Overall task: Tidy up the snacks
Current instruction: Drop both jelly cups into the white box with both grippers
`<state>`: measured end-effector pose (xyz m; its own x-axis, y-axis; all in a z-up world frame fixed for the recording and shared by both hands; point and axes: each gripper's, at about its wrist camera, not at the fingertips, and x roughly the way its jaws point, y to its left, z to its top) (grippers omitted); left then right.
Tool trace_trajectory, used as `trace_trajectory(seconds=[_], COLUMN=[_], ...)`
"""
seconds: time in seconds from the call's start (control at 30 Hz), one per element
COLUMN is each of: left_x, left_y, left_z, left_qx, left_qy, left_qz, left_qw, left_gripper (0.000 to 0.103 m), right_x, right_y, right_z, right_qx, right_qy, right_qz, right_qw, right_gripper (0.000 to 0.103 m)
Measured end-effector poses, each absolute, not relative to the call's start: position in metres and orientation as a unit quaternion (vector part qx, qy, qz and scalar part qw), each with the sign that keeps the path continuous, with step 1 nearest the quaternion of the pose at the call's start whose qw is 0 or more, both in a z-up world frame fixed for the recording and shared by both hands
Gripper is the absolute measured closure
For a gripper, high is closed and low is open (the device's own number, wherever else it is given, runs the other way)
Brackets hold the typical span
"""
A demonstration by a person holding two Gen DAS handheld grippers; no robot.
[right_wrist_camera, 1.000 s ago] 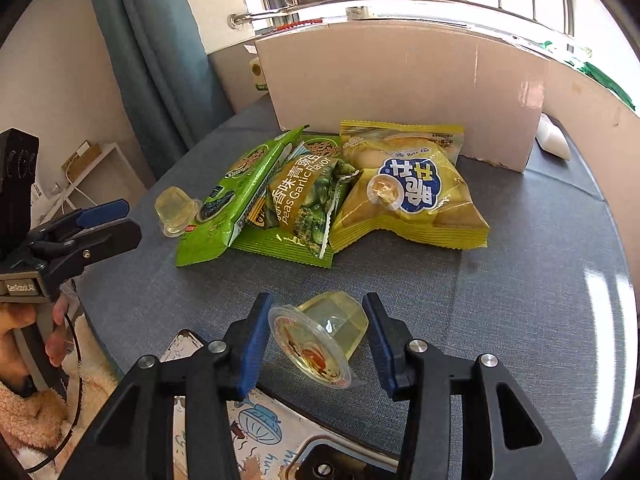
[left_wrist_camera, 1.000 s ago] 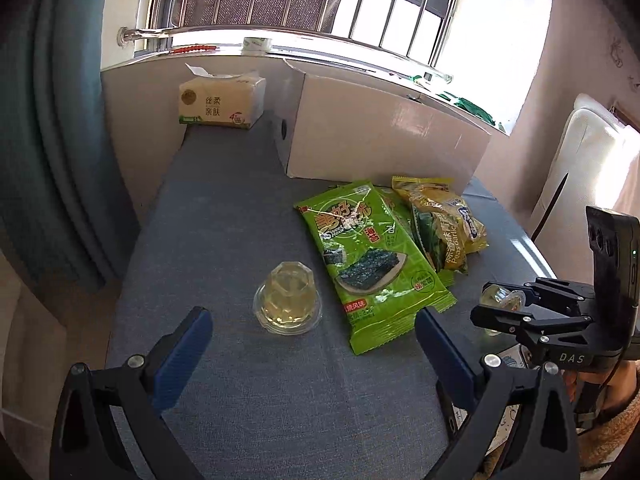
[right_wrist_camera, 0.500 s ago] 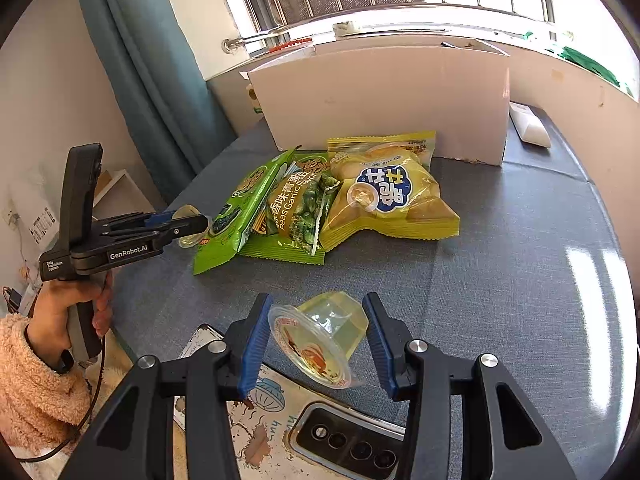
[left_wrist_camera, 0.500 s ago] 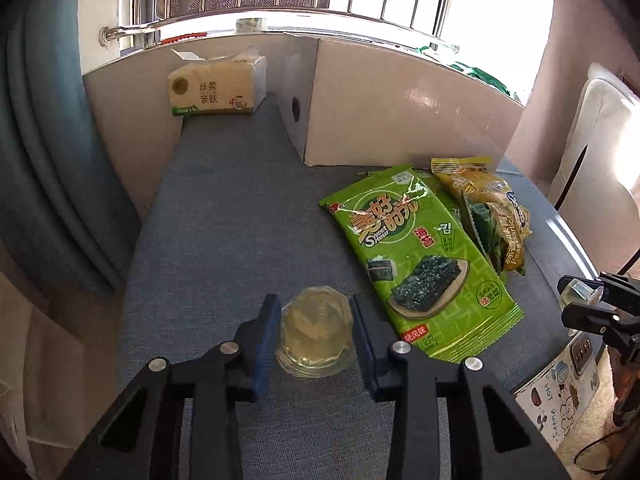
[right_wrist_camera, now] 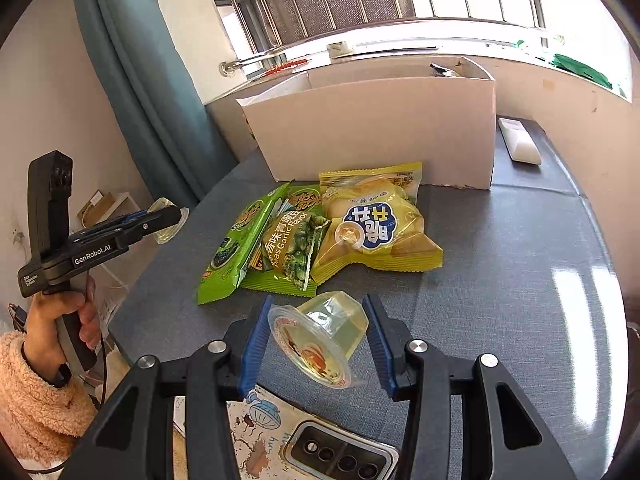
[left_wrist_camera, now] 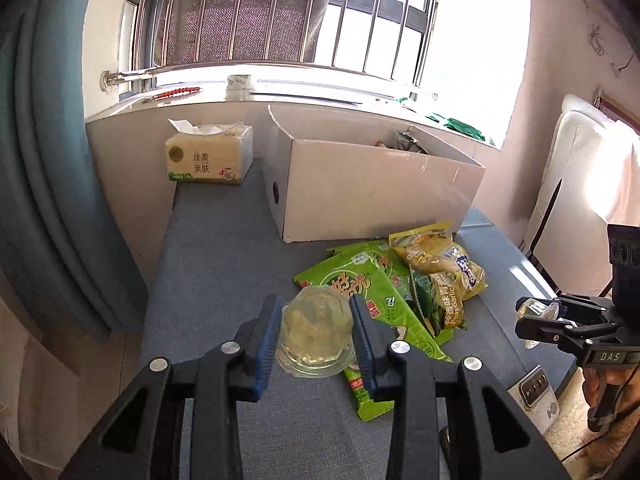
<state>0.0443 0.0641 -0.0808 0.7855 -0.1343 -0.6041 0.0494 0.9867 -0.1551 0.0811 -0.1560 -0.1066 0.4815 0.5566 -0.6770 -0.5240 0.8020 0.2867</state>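
Note:
My left gripper (left_wrist_camera: 316,328) is shut on a clear jelly cup (left_wrist_camera: 316,334) and holds it above the grey table, in front of the snack pile. My right gripper (right_wrist_camera: 320,338) is shut on a second jelly cup (right_wrist_camera: 320,340), tilted with its lid toward me. On the table lie a green seaweed pack (left_wrist_camera: 368,300), a garlic peas bag (right_wrist_camera: 296,250) and a yellow chips bag (right_wrist_camera: 372,224) with a small jelly cup (right_wrist_camera: 350,236) on it. A white cardboard box (left_wrist_camera: 376,188) stands open behind them. The left gripper also shows in the right wrist view (right_wrist_camera: 168,220), the right gripper in the left wrist view (left_wrist_camera: 536,316).
A tissue pack (left_wrist_camera: 208,156) stands at the back left beside the box. A white remote (right_wrist_camera: 520,140) lies right of the box. A phone (right_wrist_camera: 320,440) lies at the table's near edge. Blue curtain (left_wrist_camera: 48,160) hangs at the left.
My left gripper closed on the jelly cup on the table and lifted it. My right gripper rose with its cup held throughout.

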Motion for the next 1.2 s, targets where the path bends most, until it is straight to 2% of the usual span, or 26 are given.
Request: trace_trajectory(seconds=[0.27, 0.4, 0.67, 0.7, 0.73, 0.77, 0.8, 0.93, 1.2], left_x=[0.105, 0.156, 0.249, 0.257, 0.266, 0.274, 0.277, 0.271, 0.237], left_y=[0.049, 0.04, 0.023, 0.022, 0.021, 0.02, 0.022, 0.03, 0.041], left_z=[-0.003, 0.028, 0.04, 0.038, 0.035, 0.029, 0.026, 0.015, 0.017], left_qx=[-0.04, -0.039, -0.028, -0.023, -0.016, -0.011, -0.014, -0.023, -0.03], left_qy=[0.25, 0.239, 0.266, 0.271, 0.286, 0.304, 0.31, 0.317, 0.309], left_qz=[-0.082, -0.099, -0.095, -0.085, -0.067, -0.052, -0.044, -0.045, -0.039], left_qw=[0.964, 0.965, 0.959, 0.958, 0.956, 0.951, 0.949, 0.947, 0.95], left_gripper=[0.065, 0.065, 0.064, 0.059, 0.049, 0.014, 0.0, 0.0, 0.0], right_x=[0.147, 0.202, 0.294, 0.302, 0.311, 0.318, 0.321, 0.308, 0.281], right_y=[-0.162, -0.164, -0.146, -0.144, -0.143, -0.145, -0.147, -0.162, -0.168], right_z=[-0.038, -0.008, 0.013, 0.01, 0.006, 0.003, 0.001, 0.003, 0.018], right_qx=[0.034, 0.058, 0.056, 0.055, 0.059, 0.065, 0.068, 0.069, 0.076], right_qy=[0.345, 0.332, 0.345, 0.354, 0.365, 0.372, 0.375, 0.327, 0.305], right_qz=[0.305, 0.296, 0.263, 0.258, 0.253, 0.25, 0.242, 0.234, 0.254], right_qw=[0.887, 0.894, 0.899, 0.897, 0.894, 0.892, 0.892, 0.913, 0.915], right_gripper=[0.053, 0.053, 0.052, 0.052, 0.039, 0.023, 0.0, 0.0, 0.0])
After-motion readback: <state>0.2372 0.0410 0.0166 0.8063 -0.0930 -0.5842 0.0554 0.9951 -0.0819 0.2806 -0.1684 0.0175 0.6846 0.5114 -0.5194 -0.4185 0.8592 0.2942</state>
